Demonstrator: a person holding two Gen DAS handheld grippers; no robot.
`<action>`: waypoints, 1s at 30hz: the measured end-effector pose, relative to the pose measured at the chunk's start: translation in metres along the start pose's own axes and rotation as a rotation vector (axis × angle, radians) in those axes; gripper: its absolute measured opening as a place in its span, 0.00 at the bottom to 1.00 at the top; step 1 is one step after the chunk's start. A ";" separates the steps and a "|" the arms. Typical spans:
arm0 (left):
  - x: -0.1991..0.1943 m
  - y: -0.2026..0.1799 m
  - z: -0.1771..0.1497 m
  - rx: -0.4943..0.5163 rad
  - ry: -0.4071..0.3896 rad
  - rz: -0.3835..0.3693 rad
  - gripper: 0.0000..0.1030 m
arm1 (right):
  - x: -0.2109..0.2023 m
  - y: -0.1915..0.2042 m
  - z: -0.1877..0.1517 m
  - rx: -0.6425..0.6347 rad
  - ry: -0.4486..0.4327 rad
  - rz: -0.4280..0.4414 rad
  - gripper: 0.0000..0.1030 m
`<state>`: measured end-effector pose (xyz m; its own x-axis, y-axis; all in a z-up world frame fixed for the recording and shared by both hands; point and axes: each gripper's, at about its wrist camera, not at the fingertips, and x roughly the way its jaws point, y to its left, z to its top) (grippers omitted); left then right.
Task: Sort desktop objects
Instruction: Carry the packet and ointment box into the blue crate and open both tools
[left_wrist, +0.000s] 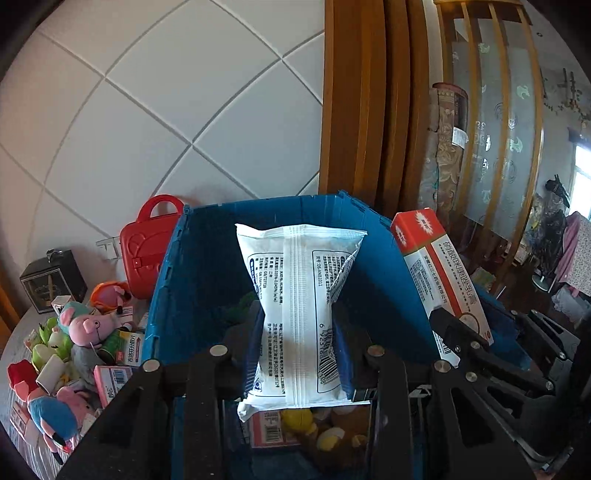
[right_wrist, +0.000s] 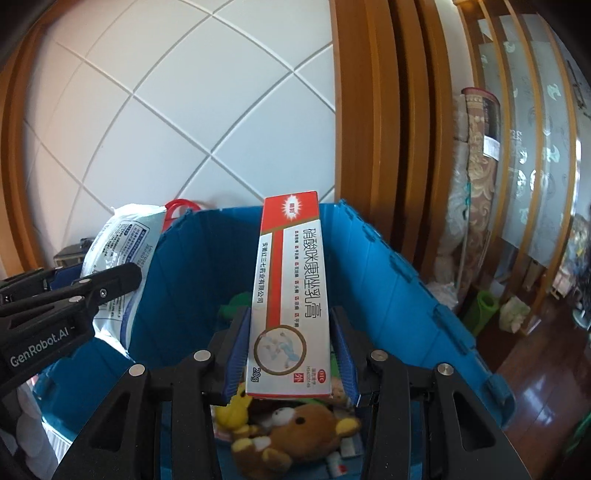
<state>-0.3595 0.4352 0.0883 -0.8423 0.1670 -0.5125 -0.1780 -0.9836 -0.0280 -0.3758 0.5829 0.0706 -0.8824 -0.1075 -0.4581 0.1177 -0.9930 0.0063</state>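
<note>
Black gripper linkages fill the foreground of both wrist views. At far left in the left wrist view, a heap of plush toys and small cartons is seen on a grey cloth-covered surface, with a dark box and a red toy case behind, against a white tiled wall. Toward the centre, the left gripper is shown closed on a white wipes packet, which is pinched at its waist and held upright above a blue crate. Plush toys and a pink-labelled carton are visible inside the crate below the packet. Further right, the right gripper is shown clamped on a red-and-white ointment box, held lengthwise between the blue pads, likewise over the crate. A brown bear plush and a yellow plush lie in the crate beneath. At far right, a wooden frame and a frosted glass partition are seen.
</note>
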 end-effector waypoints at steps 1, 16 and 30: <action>0.005 -0.006 0.001 0.004 0.009 0.007 0.33 | 0.005 -0.006 0.001 -0.003 0.005 -0.003 0.41; 0.029 -0.042 0.013 0.017 0.038 0.108 0.54 | 0.046 -0.053 0.005 -0.019 0.086 0.010 0.41; 0.024 -0.029 0.009 -0.040 0.037 0.162 0.71 | 0.034 -0.049 0.009 -0.066 0.006 -0.019 0.98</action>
<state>-0.3789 0.4678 0.0848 -0.8391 0.0044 -0.5440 -0.0204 -0.9995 0.0235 -0.4151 0.6271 0.0626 -0.8820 -0.0886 -0.4629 0.1314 -0.9894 -0.0611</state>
